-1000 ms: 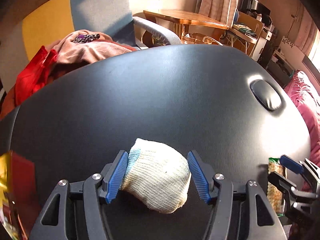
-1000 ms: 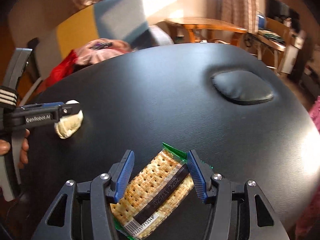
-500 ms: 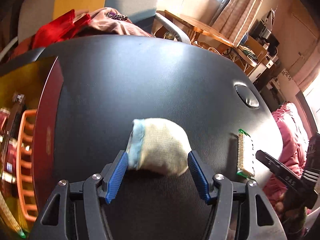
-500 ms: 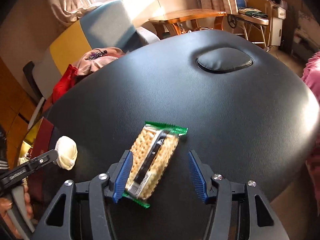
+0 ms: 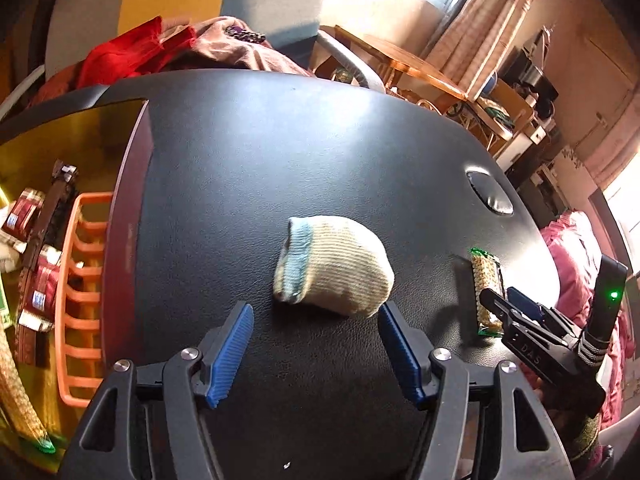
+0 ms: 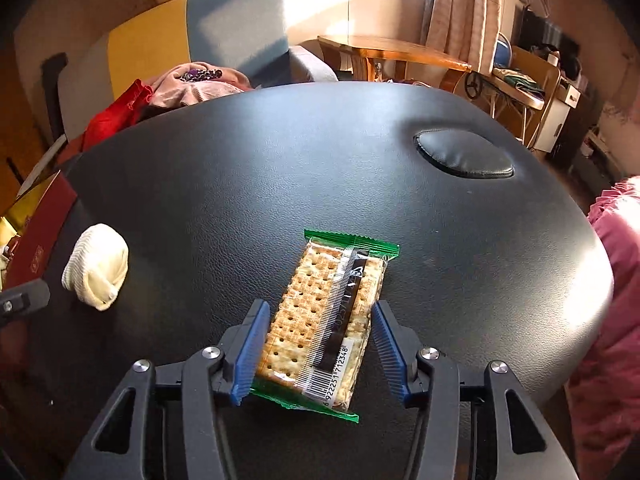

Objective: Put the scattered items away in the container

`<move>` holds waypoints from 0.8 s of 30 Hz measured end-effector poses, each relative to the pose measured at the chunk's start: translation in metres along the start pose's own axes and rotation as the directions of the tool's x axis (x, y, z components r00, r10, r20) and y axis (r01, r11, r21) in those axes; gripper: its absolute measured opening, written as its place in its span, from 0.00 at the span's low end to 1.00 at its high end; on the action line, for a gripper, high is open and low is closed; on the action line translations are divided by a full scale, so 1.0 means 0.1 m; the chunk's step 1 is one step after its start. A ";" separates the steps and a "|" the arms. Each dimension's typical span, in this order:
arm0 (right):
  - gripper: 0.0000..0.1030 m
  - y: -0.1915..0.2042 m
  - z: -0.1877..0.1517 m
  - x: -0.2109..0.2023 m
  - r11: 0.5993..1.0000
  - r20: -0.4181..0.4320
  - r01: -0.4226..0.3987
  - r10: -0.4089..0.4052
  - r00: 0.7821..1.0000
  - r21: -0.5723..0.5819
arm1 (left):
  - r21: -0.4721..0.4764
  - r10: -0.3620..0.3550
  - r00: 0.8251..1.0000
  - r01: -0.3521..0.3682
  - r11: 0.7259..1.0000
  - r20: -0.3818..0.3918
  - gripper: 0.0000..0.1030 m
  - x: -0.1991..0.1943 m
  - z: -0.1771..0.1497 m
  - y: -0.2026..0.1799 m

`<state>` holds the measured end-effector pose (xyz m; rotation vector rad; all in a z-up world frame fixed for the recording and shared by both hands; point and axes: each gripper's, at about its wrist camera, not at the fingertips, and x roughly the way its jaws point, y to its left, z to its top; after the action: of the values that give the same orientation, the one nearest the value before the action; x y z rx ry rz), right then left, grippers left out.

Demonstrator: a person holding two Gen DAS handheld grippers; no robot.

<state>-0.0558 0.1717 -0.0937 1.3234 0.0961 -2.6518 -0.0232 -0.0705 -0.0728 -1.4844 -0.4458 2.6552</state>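
The rolled sock (image 5: 332,268) is soft, light and squashy: a cream knit bundle with a pale blue cuff band at its left end. It should give under the pads and not slip, so the safest hold is across the thick middle of the roll, deep enough that a loose layer does not peel away. It lies on the black padded counter (image 5: 280,140), just ahead of the left gripper (image 5: 316,310). That gripper's jaws have just been opening and stand apart, nothing clamped, with the sock beyond their tips.

The cracker packet (image 6: 328,312) is light too, but brittle inside a slick clear wrapper with green crimped ends and a barcode strip. I would take it by its long edges with a gentle squeeze, since pressure would likely snap the crackers. It lies flat on the counter to the right of the sock, between the jaws of the right gripper (image 6: 319,306), which have just been closing. The pads sit at the wrapper's edges, but I cannot tell if they press yet.

The container (image 5: 124,240), a red-walled box holding an orange basket (image 5: 80,300), stands at the counter's left end, near the sock.
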 end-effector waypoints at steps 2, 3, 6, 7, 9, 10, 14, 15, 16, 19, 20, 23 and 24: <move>0.52 -0.07 -0.02 -0.01 1.000 0.001 -0.018 0.018 1.000 0.006 | 0.031 0.001 1.000 -0.001 1.000 -0.005 0.65 0.06 0.05 -0.08; 0.52 -0.08 -0.02 -0.01 1.000 0.001 -0.023 0.023 1.000 0.009 | 0.045 0.004 1.000 -0.004 0.999 -0.007 0.65 0.09 0.08 -0.12; 0.53 -0.09 -0.03 0.01 0.999 0.002 -0.031 0.031 1.000 0.005 | 0.064 0.012 1.000 -0.012 0.998 -0.006 0.67 0.16 0.16 -0.19; 0.54 -0.08 -0.04 0.02 0.999 0.002 -0.032 0.032 0.999 0.004 | 0.068 0.013 1.000 -0.013 0.998 -0.004 0.69 0.18 0.19 -0.20; 0.56 -0.08 -0.04 0.05 0.999 -0.001 -0.037 0.037 0.999 0.006 | 0.087 0.030 1.000 -0.029 0.996 -0.006 0.70 0.23 0.23 -0.23; 0.57 -0.10 -0.05 0.07 0.999 -0.005 -0.046 0.046 0.999 0.016 | 0.098 0.042 0.999 -0.041 0.994 -0.007 0.70 0.26 0.24 -0.24; 0.58 -0.10 -0.07 0.10 0.998 0.000 -0.055 0.055 0.998 0.020 | 0.118 0.054 0.998 -0.051 0.992 -0.030 0.71 0.38 0.29 -0.24; 0.58 -0.09 -0.07 0.10 0.999 0.001 -0.052 0.052 0.999 0.016 | 0.123 0.055 0.998 -0.050 0.991 -0.033 0.72 0.40 0.29 -0.25; 0.58 -0.08 -0.07 0.10 0.999 0.002 -0.050 0.050 0.999 0.014 | 0.131 0.059 0.998 -0.054 0.990 -0.032 0.72 0.41 0.29 -0.26; 0.58 -0.09 -0.07 0.10 0.998 0.004 -0.052 0.051 0.999 0.020 | 0.144 0.072 0.997 -0.067 0.987 -0.026 0.73 0.46 0.28 -0.29; 0.58 -0.10 -0.07 0.10 0.998 0.005 -0.054 0.054 0.999 0.026 | 0.141 0.072 0.997 -0.068 0.988 -0.021 0.73 0.46 0.28 -0.29; 0.56 -0.14 -0.07 0.08 0.997 0.009 -0.059 0.059 0.998 0.048 | 0.127 0.071 0.997 -0.069 0.990 -0.008 0.72 0.45 0.24 -0.29; 0.56 -0.17 -0.08 0.07 0.996 0.010 -0.065 0.064 0.998 0.063 | 0.119 0.067 0.998 -0.066 0.991 -0.006 0.71 0.44 0.22 -0.28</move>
<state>-0.0571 0.1883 -0.1046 1.3120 -0.0317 -2.6262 -0.0678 -0.0396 -0.0903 -1.5020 -0.2361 2.6709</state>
